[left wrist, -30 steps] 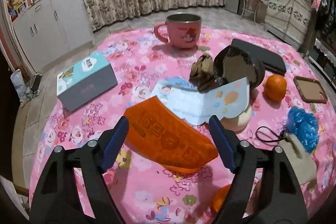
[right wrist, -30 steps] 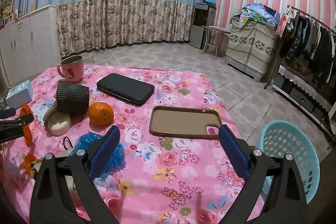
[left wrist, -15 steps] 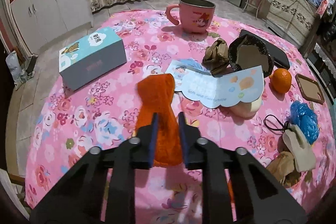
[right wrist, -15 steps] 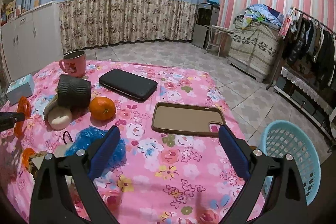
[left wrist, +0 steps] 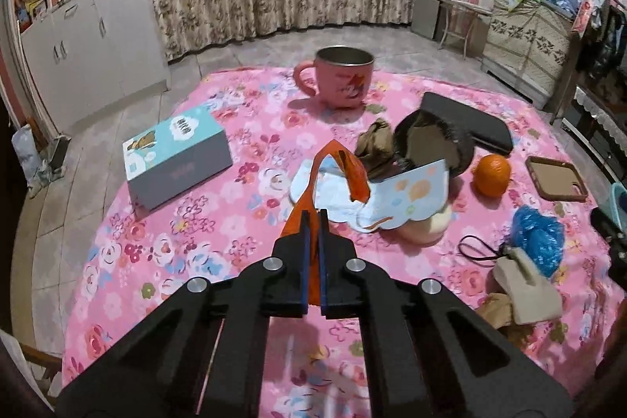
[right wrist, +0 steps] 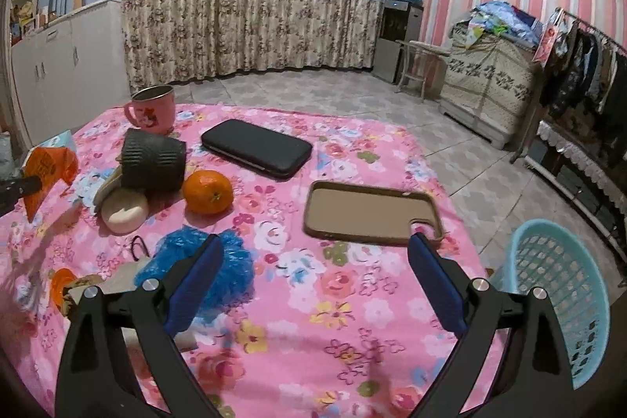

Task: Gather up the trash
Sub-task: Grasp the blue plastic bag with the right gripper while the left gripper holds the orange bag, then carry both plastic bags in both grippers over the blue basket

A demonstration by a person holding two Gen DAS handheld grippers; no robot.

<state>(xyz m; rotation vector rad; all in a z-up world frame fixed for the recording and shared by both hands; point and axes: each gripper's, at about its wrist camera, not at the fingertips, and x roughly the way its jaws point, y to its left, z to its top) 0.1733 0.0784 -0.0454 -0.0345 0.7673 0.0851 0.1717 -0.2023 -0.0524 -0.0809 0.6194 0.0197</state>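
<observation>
Taking the pink mug (left wrist: 344, 76) at the far edge of the table as the marker, the teal and grey box (left wrist: 178, 156) lies to its left and nearer, on the flowered pink cloth (left wrist: 164, 253). Nearer than the mug, about in line with it, the left gripper (left wrist: 312, 218) has its jaws pressed together on an orange wrapper (left wrist: 341, 167), which stands up out of the pads, its free end curling over above a pale printed sheet (left wrist: 407, 194). From the right gripper's camera the same wrapper (right wrist: 49, 165) shows at the left edge, clear of the cloth. Just right of the wrapper and nearer than the mug sit a crumpled brown paper (left wrist: 374, 143) and a dark ribbed pot (left wrist: 433, 143) tipped on its side, with a black case (left wrist: 466, 124) behind the pot. Farther right of the mug lie an orange (left wrist: 491, 175), a brown phone cover (left wrist: 556, 179) and, nearer, a blue plastic bag (left wrist: 539, 236) beside a beige pouch (left wrist: 523, 292). The right gripper (right wrist: 313, 281) hangs over the near right part of the cloth, its jaws wide apart with nothing between them, the blue bag (right wrist: 211, 261) beside its left finger. Well right of the mug, off the table's edge, stands a light blue basket (right wrist: 556, 285).
</observation>
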